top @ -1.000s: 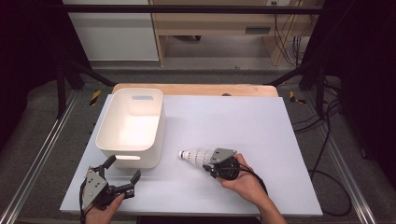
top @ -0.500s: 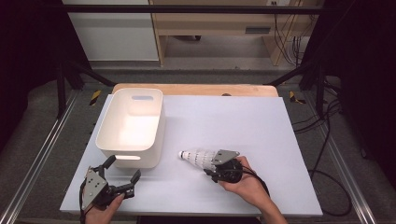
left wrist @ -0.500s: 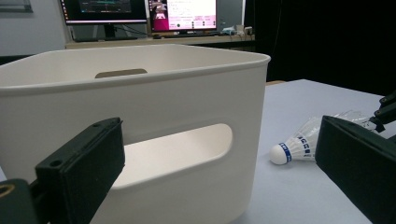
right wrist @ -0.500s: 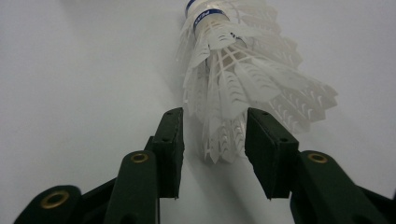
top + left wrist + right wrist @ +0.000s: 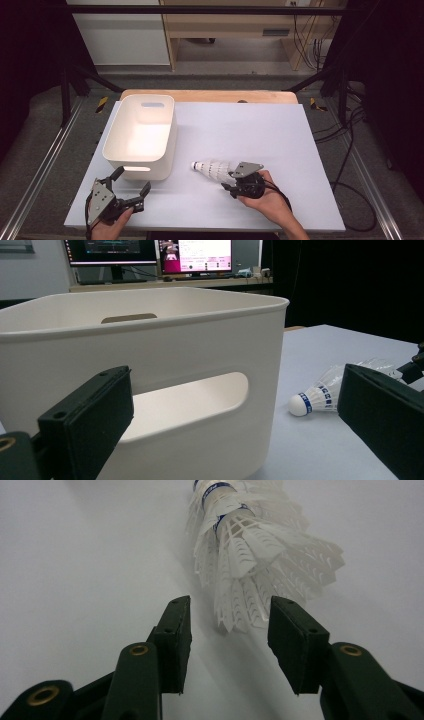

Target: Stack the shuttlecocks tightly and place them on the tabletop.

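Observation:
A stack of white feathered shuttlecocks (image 5: 212,169) with blue-banded corks lies on its side on the white table, just right of the bin. My right gripper (image 5: 228,180) sits at the stack's wide skirt end. In the right gripper view its jaws have just been opening and now stand apart, with the skirt (image 5: 255,545) just beyond the tips (image 5: 227,625) and not pressed. My left gripper (image 5: 132,179) rests open at the table's near left, pointing at the white bin (image 5: 169,135). Its view shows the bin's handle wall (image 5: 200,340) and the shuttlecocks (image 5: 320,395) to the right.
The bin (image 5: 112,135) stands at the left of the table with nothing visible inside it. A wooden board (image 5: 210,96) edges the table's far side. Metal rails and cables run along both sides.
The right gripper's jaws have spread off the shuttlecock skirt and the hand has drawn back slightly toward me. The shuttlecocks stay lying where they were. The left gripper has not moved.

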A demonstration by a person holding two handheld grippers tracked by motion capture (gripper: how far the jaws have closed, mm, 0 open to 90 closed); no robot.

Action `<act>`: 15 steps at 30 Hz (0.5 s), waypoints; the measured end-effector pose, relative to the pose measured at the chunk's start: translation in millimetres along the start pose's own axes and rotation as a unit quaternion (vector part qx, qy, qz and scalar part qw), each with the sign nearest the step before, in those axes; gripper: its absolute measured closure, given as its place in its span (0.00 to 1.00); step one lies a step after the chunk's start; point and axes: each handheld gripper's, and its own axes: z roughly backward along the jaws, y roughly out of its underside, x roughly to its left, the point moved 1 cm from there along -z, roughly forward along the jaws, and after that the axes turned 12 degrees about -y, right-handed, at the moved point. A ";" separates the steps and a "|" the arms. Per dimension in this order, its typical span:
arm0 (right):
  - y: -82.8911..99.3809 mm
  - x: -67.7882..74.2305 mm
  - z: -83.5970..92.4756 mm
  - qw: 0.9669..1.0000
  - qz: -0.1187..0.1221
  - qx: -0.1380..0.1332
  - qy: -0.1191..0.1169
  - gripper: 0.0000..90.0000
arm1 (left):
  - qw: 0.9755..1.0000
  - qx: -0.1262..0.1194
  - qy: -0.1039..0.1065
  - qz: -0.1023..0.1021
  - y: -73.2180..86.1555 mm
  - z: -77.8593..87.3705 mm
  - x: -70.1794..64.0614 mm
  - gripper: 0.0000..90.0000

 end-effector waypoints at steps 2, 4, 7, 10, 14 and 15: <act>1.5 -0.2 2.5 1.000 -0.005 -0.003 0.000 0.56 | 1.000 0.000 0.000 0.000 0.1 0.0 0.0 0.02; 3.1 -0.6 4.9 1.000 -0.009 -0.005 0.000 0.55 | 1.000 0.000 0.000 0.000 0.2 0.2 0.2 0.02; 5.7 -1.4 7.8 1.000 -0.013 -0.004 -0.001 0.55 | 1.000 -0.001 -0.001 0.001 0.1 0.7 0.7 0.02; 7.3 -1.6 10.8 1.000 -0.020 -0.009 0.001 0.52 | 1.000 -0.001 -0.001 0.001 0.2 0.7 0.7 0.02; 8.9 -0.8 14.2 0.999 -0.032 -0.016 0.002 0.46 | 1.000 -0.001 -0.002 0.001 0.1 0.8 0.5 0.02; 9.3 -0.4 14.3 0.999 -0.035 -0.018 0.001 0.44 | 1.000 -0.001 -0.003 0.001 0.1 0.9 0.6 0.02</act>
